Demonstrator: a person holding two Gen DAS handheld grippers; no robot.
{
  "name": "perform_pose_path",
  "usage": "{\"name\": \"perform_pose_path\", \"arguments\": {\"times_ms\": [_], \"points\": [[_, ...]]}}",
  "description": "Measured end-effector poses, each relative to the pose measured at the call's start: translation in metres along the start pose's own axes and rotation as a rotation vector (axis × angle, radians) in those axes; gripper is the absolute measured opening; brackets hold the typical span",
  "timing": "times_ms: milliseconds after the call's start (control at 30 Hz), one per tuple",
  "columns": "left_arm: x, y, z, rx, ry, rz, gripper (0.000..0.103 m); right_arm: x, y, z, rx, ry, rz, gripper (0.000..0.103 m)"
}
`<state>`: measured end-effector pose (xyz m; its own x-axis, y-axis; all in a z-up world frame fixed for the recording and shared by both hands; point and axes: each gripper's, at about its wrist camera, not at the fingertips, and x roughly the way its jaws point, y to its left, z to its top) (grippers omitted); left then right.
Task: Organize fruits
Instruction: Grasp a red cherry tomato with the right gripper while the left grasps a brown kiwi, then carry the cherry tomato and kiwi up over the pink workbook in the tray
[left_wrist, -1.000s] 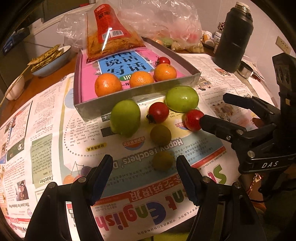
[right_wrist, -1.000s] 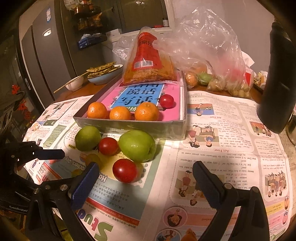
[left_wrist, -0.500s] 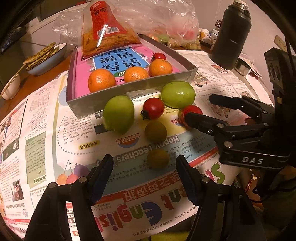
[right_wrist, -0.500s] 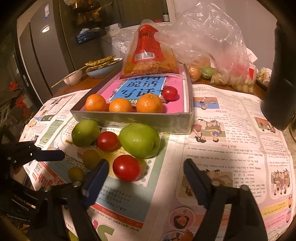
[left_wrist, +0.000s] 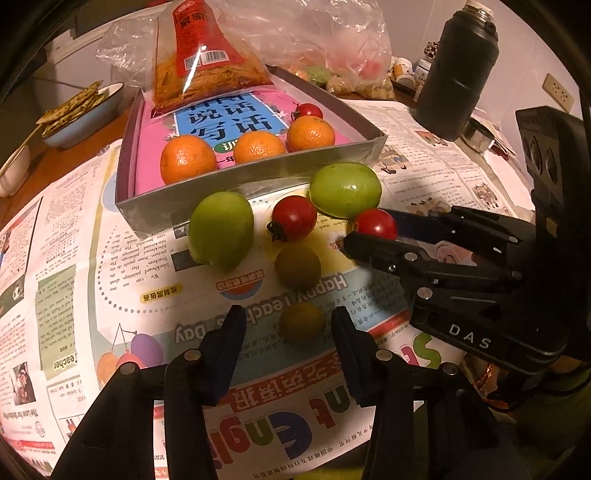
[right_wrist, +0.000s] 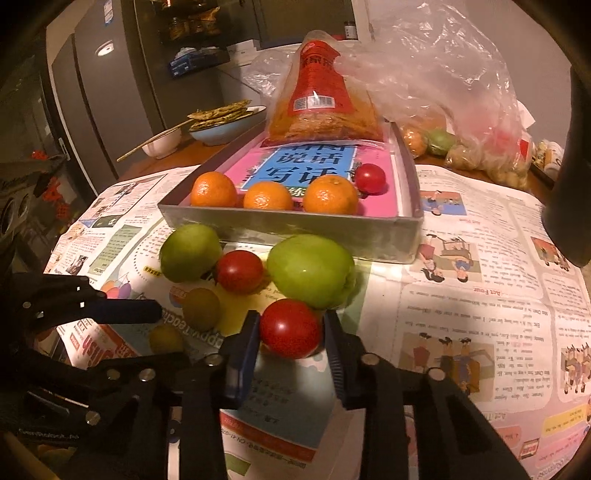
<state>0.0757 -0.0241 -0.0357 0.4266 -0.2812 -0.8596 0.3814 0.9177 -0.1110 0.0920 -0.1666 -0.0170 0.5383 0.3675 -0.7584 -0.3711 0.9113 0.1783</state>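
The right tongs (right_wrist: 290, 334) have just been closing, and their pads now press both sides of a red tomato (right_wrist: 290, 328) that sits on the newspaper (right_wrist: 461, 295) just in front of a big green fruit (right_wrist: 310, 270). The left tongs (left_wrist: 286, 325) have also been closing; a small olive fruit (left_wrist: 302, 322) lies between their fingers (left_wrist: 225, 339), with a gap on each side, so nothing is gripped. Just beyond it lies a second olive fruit (left_wrist: 297, 266), then another tomato (left_wrist: 293, 218) between the big green fruit and a second green one (left_wrist: 221, 229). Behind these stands a shallow grey box (left_wrist: 236, 184) on the bench, holding three oranges (left_wrist: 187, 158) in a row, one more tomato (left_wrist: 309, 110) behind them, and a snack bag (left_wrist: 203, 62) at its far end. A dark flask (left_wrist: 461, 70) stands to the right.
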Motion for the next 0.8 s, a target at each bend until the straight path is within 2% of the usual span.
{"name": "perform_pose_path", "arguments": {"times_ms": [300,533,800], "points": [[0.001,-0.006,0.001,0.015,-0.002,-0.007,0.04,-0.006,-0.008,0.0,0.031,-0.009,0.0,0.033],[0.002,-0.01,0.002,0.024,-0.002,0.004,0.026,-0.013,-0.018,0.002,0.055,-0.027,-0.007,0.033],[-0.005,-0.002,0.002,-0.011,-0.015,-0.003,0.025,-0.018,-0.022,0.001,0.063,-0.042,-0.009,0.033]]}}
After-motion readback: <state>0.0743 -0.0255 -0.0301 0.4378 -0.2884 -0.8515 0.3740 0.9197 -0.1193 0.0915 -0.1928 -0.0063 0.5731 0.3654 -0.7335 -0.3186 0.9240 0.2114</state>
